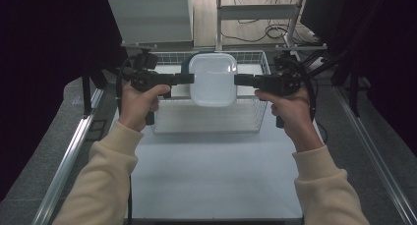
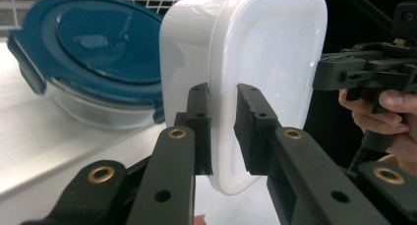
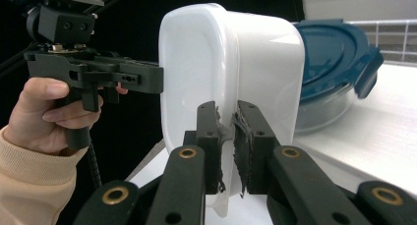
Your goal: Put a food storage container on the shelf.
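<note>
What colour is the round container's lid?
Dark blue lid, clearest in the left gripper view.

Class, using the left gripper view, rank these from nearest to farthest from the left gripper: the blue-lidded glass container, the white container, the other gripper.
1. White container: clamped between the left gripper's jaws.
2. Other gripper: at the white container's far edge, on the right.
3. Blue-lidded glass container: behind, on the left; 2 and 3 are close to call.

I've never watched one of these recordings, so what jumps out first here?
A white rounded-square plastic container hangs in mid-air above a white wire basket, pinched by its rim from both sides by the left gripper and right gripper. Behind it sits a round glass dish with a blue clip lid.
</note>
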